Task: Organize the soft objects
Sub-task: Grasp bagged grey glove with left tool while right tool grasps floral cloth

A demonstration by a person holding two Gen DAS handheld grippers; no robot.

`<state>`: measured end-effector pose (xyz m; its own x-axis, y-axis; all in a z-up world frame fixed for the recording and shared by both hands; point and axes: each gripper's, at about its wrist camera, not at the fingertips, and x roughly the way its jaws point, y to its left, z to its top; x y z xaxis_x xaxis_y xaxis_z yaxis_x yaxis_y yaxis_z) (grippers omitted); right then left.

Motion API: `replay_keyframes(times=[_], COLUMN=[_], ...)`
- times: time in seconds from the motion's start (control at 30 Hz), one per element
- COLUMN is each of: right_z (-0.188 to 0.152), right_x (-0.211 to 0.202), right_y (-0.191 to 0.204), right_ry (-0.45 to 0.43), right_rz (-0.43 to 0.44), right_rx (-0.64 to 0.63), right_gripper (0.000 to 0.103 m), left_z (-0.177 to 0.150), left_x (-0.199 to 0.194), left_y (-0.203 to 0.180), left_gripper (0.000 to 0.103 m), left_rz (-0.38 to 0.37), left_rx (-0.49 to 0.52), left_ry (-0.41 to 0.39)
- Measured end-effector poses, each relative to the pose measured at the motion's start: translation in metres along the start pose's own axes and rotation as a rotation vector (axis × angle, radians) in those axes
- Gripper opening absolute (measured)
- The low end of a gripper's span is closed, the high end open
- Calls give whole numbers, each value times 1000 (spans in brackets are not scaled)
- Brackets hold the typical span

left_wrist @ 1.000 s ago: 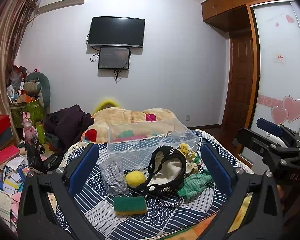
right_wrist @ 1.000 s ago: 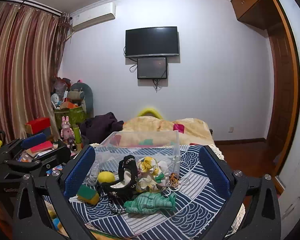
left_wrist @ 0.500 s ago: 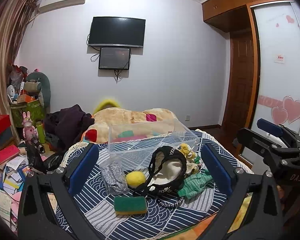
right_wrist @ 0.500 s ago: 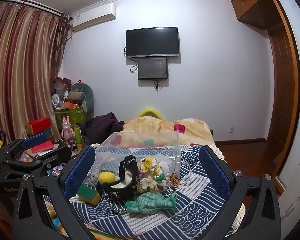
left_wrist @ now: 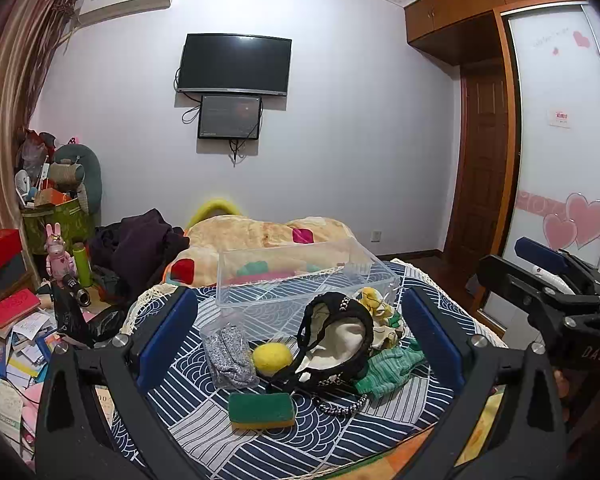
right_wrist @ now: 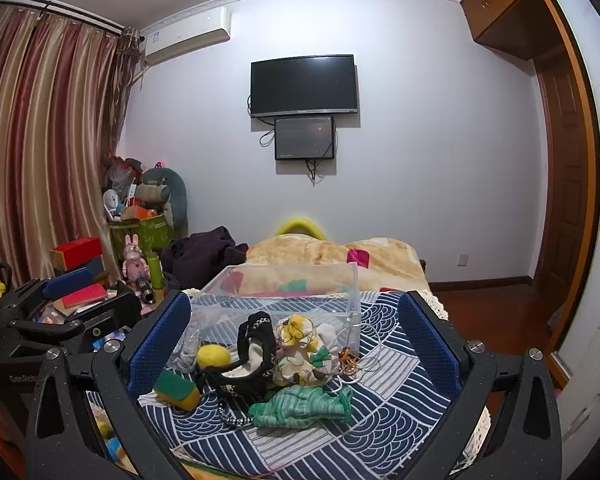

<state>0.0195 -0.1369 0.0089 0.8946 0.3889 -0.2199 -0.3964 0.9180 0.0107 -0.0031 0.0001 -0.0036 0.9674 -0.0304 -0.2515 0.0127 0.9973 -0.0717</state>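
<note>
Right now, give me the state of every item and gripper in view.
Left gripper: open, empty.
Right gripper: open, empty.
Clear bin: upright, lidless, nothing inside.
Yellow ball: loose, outside bin.
Sponge: flat, green side up.
Green cloth: crumpled.
Black bag: gaping open.
TV: off.

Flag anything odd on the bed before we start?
The clear bin sits empty while the soft things lie heaped in front of it. A black bag and a tangle of cord are mixed into the pile.
</note>
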Motion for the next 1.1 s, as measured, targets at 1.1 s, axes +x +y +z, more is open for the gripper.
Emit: replay_keyframes(times=[1.1], right_z=[-46], right_x=[103], right_y=[-45], right_ry=[318], right_rz=[76], right_rx=[110], right_gripper=[65], left_z=[-45], left_x=[110], left_y=[74], left_gripper=[65], left_rz=[73], left_rx=[-84], left_ry=[282])
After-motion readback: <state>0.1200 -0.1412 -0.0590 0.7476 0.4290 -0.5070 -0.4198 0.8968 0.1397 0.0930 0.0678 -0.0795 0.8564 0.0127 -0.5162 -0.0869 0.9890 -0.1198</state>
